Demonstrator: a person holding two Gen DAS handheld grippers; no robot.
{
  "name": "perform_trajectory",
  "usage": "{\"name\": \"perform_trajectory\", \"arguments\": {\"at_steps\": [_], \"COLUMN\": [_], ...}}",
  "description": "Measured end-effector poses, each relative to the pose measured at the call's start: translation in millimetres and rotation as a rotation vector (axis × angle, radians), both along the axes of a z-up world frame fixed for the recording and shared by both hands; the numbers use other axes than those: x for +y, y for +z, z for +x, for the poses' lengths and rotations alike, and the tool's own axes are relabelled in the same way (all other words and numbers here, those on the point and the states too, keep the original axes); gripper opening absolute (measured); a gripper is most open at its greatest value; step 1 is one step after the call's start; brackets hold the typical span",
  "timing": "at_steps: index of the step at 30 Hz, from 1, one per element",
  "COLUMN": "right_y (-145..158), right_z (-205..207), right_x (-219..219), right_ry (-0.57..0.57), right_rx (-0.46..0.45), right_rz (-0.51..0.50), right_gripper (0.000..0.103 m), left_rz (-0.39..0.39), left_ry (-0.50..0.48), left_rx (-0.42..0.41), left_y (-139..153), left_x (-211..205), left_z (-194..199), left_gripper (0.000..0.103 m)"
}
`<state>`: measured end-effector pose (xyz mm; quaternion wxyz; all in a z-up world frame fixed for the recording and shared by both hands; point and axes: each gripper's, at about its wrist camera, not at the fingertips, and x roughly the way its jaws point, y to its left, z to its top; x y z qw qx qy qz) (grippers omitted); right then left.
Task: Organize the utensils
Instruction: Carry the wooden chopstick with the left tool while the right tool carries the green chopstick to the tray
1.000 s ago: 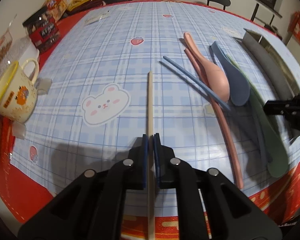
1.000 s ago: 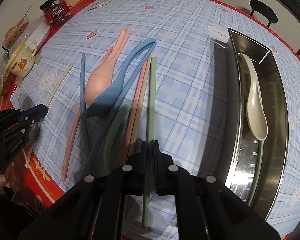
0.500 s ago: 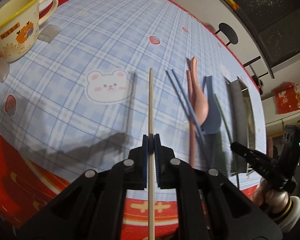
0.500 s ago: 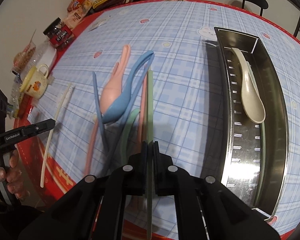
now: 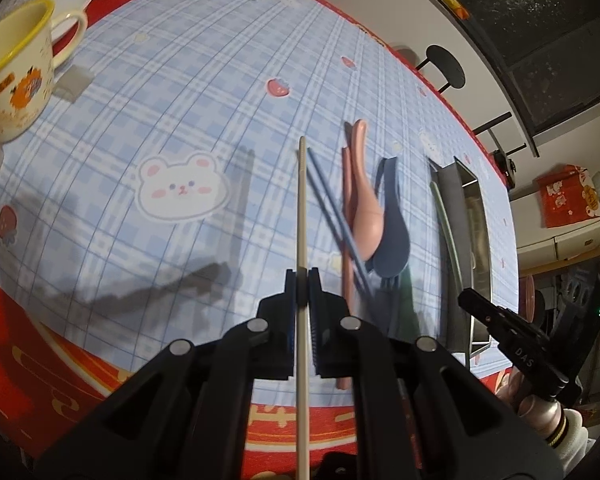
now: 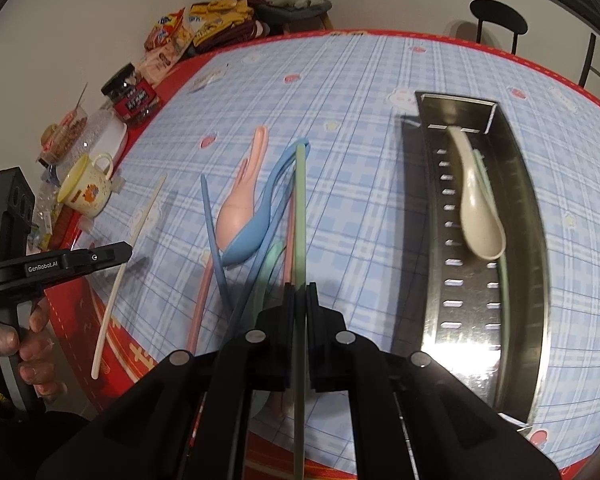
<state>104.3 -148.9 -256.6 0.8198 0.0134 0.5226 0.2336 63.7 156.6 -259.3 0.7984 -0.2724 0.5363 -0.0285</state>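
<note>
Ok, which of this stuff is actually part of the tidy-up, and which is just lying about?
Job: cream chopstick in left tool, green chopstick in right tool, pink spoon, blue spoon, metal tray.

Lying about: mug, jar, snack packets.

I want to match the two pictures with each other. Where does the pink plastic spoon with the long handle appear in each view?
Left wrist view: the pink plastic spoon lies right of centre, bowl toward the camera, beside the dark blue plastic spoon.
Right wrist view: the pink spoon lies left of centre, between a blue chopstick and the blue spoon.
Shared landmark: the long steel utensil tray, at the right in both.
</note>
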Motion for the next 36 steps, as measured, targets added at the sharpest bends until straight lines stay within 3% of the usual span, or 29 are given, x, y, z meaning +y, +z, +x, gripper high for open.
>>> {"name": "perform_trajectory", "arguments": {"at_steps": [6,19,28,36], "right_y": [10.1,6.8,-9.5,-16.2], "right_z": [5.0,27.1,48.2,58.8], "right_x": [-23.4,-101.4,-118.3,-120.5], "right_ry": [-0.065,-0.248,-0.248,-0.236], "right_rx": [-0.035,-0.035,0.001,0.023], "right_rz": [0.007,-0.001,-0.042,-0.047], "right_gripper": [0.006,0.006,0.006,0.006], "left_rz": [-0.037,-0.115,-0.177,-0.181], "left_ry": [-0.013,-0.172,-0.166,-0.137], "left_rx": [0.003,0.037,0.096,0.14], "left_y": [14.0,23.6,15.9,5.4], "left_x": [-17.1,-123.6,-189.2,-214.3], "left_z": [18.6,80.4,120.1,139.6], "left_gripper": [0.01,0.01,0.01,0.01]}}
